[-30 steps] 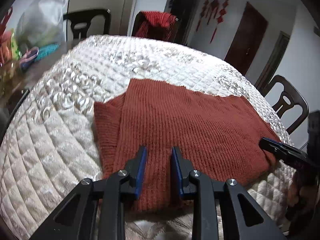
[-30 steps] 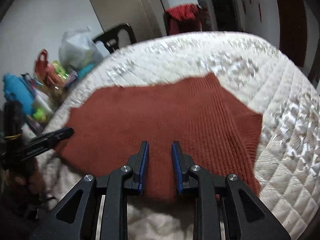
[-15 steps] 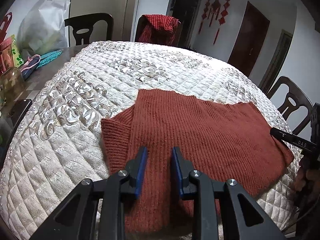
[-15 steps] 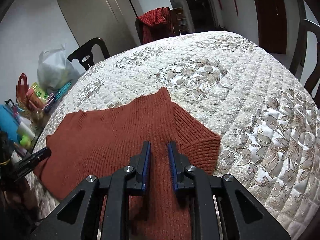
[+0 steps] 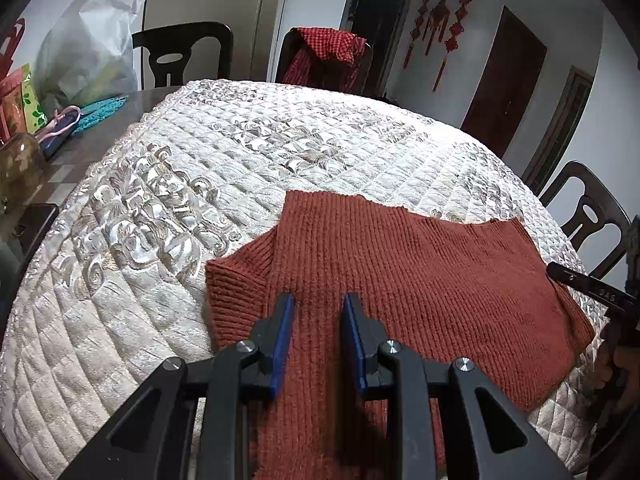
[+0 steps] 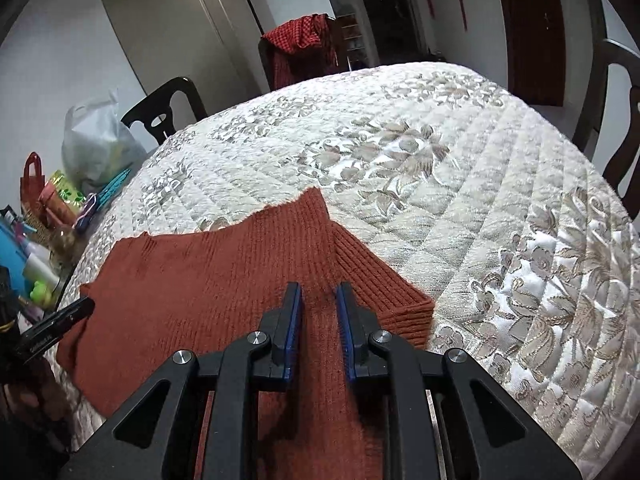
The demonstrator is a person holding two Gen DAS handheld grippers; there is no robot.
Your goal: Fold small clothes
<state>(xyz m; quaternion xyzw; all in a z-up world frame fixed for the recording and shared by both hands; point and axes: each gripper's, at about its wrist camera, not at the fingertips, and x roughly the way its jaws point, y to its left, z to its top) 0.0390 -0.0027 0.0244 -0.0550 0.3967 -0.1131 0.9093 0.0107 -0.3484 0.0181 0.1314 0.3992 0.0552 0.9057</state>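
Rust knit sweater (image 5: pixel 404 276) flat on quilted cover (image 5: pixel 168 216), long axis sideways, both jaws (narrowly parted) pinching its near edge.

We see a round table (image 5: pixel 132 104) under a quilted cream cover (image 5: pixel 280 152); a rust knit sweater (image 5: pixel 400 264) lies flat on it, with bags (image 5: pixel 88 52) at the bare edge.

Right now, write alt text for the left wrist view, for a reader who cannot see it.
A rust-red knitted sweater lies spread on a quilted cream cover over a table, with the left hand-held gripper at its near edge, knit between its blue-lined fingers. Dark chairs stand behind; one holds a red checked cloth.
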